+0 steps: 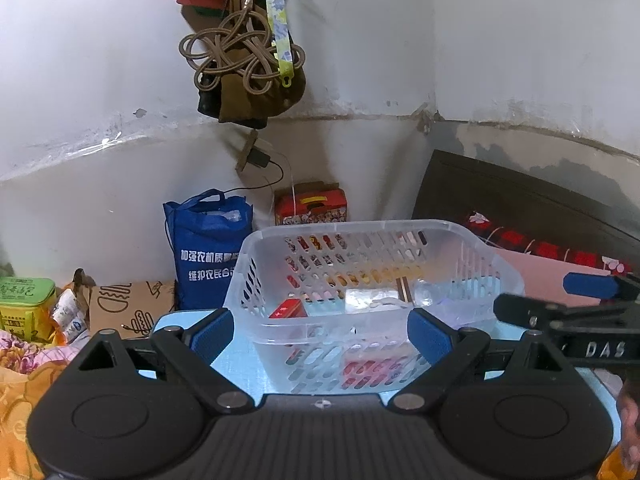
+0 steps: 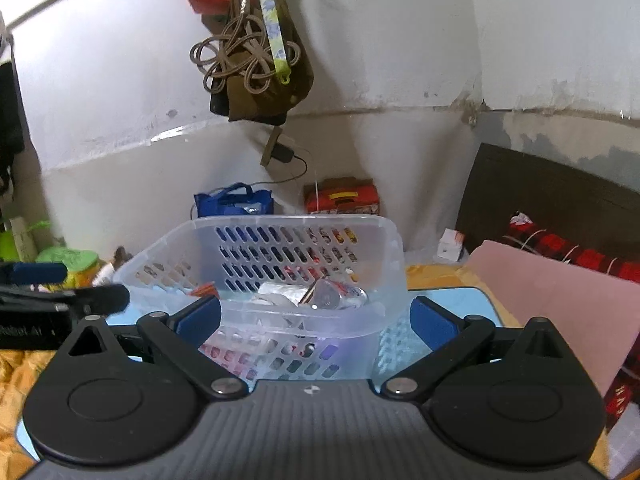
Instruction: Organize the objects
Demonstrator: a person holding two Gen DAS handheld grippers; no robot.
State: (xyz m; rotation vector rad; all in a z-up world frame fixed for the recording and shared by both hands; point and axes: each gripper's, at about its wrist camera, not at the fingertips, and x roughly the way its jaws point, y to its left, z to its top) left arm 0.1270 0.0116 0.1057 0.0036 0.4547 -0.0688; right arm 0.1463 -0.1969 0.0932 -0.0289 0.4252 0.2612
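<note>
A clear plastic basket with slotted walls stands on a light blue tabletop. Inside lie a red box, a clear plastic bottle and a whitish packet. My left gripper is open, its blue pads either side of the basket's near wall, holding nothing. In the right wrist view the basket holds the bottle and a red item. My right gripper is open and empty, straddling the basket's near wall. Each gripper shows at the edge of the other's view.
A blue tote bag and a red carton stand by the wall. A brown paper bag, a green tin and snack packets lie left. A pink board and dark headboard are right. Bags and cords hang above.
</note>
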